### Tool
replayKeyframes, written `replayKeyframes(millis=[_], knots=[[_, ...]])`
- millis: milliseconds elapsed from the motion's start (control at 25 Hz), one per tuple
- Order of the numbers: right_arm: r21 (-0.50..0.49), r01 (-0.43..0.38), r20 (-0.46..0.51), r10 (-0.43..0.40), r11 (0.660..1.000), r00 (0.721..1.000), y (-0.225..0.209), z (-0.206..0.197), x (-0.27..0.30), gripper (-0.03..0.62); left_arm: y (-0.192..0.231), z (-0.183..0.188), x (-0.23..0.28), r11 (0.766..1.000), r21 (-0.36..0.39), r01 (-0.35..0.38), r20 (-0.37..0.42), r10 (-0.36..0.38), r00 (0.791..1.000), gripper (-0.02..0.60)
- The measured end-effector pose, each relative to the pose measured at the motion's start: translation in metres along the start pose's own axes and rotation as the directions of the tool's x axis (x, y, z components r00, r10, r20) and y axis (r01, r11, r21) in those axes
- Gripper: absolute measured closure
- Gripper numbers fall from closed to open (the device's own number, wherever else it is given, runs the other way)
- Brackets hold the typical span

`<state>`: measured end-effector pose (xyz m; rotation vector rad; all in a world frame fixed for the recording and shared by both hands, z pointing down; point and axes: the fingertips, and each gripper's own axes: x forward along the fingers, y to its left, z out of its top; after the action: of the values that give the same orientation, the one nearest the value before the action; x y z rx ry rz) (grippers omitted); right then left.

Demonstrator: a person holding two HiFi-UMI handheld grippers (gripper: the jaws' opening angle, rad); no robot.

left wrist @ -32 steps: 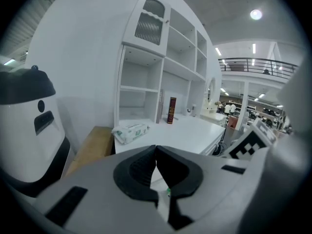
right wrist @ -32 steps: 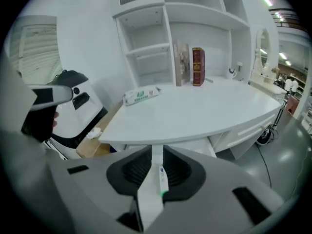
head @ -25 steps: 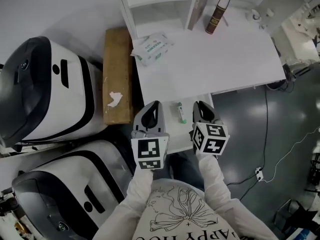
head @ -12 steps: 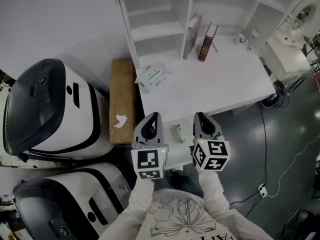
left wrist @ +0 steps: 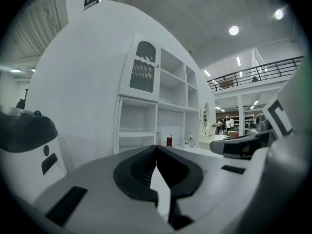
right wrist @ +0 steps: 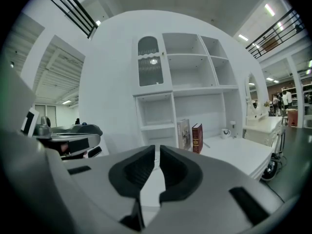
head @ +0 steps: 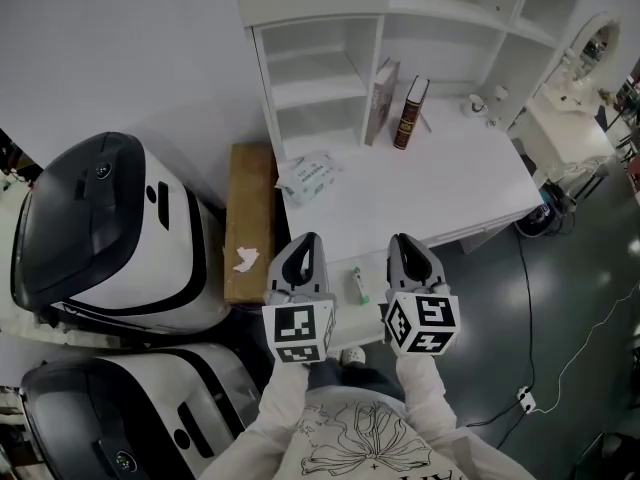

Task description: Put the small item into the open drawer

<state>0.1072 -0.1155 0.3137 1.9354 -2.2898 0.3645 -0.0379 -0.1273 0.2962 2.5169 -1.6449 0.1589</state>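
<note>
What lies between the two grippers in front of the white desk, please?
A small item with a green end lies between the left gripper and the right gripper, touching neither; the head view shows it.

Head view overhead; gripper views level; all share shelf (head: 315, 88).

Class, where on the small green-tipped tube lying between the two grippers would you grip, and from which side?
Probably the middle of the tube, from above: it lies flat, lengthwise away from the person, so jaws span its narrow width.
</note>
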Motion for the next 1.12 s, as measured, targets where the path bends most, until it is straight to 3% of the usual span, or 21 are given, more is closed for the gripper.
replayKeyframes(millis=[1120], knots=[[-0.03,-0.022,0.045,0.023,0.999,0.999,0.017,0.017,-0.006,0.563,-0.003,0.024,-0.014,1.0,0.024,0.005,0.051,-0.007,0.999,0.577]])
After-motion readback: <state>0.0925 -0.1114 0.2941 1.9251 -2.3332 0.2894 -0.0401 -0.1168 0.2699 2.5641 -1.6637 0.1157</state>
